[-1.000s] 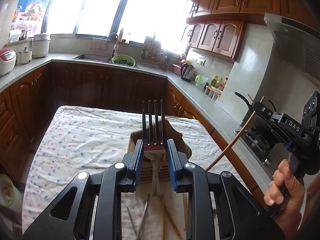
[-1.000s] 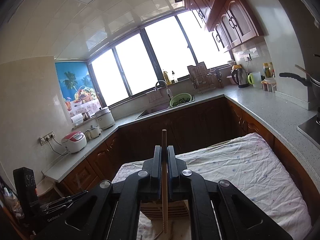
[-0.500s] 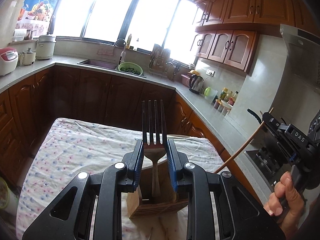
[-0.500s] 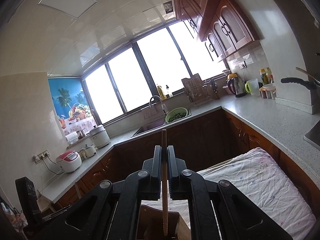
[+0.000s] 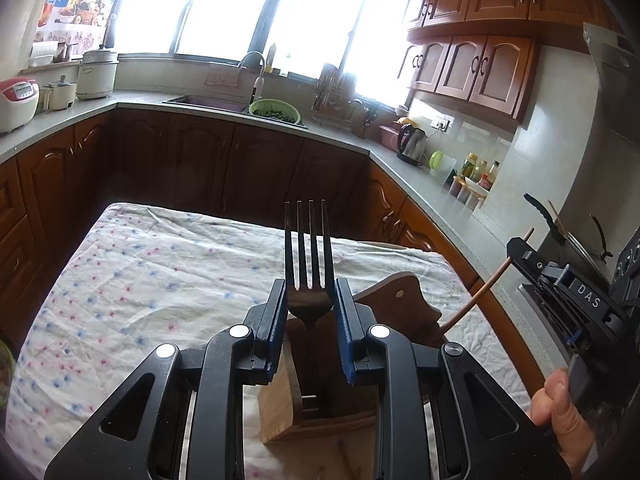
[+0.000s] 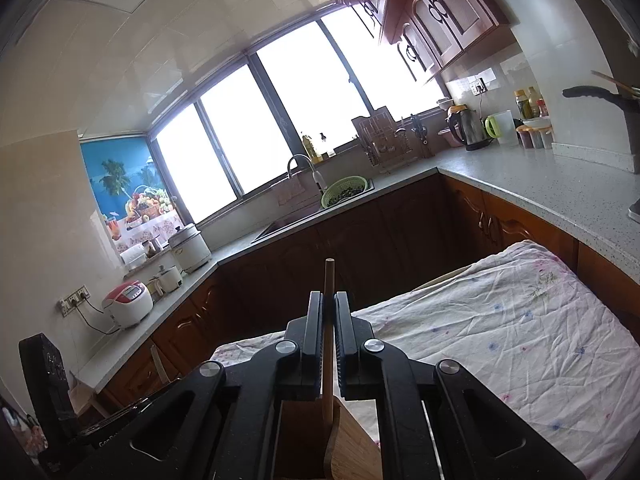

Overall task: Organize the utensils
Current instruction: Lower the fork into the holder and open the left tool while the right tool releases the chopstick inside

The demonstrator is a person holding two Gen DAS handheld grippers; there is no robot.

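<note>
We hold the fork (image 5: 309, 280) tines-up in our left gripper (image 5: 310, 312), clamped at its neck, handle already down inside the wooden holder (image 5: 280, 404) so it drops straight; our right gripper (image 6: 328, 320) pinches a chopstick (image 6: 329, 280) upright over the same holder on the cloth-covered counter (image 5: 140, 280) beyond

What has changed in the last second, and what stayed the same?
Both grippers went down to the wooden holder: the fork handle and the chopstick tip now reach into it. The left gripper still holds the fork, the right gripper the chopstick.
</note>
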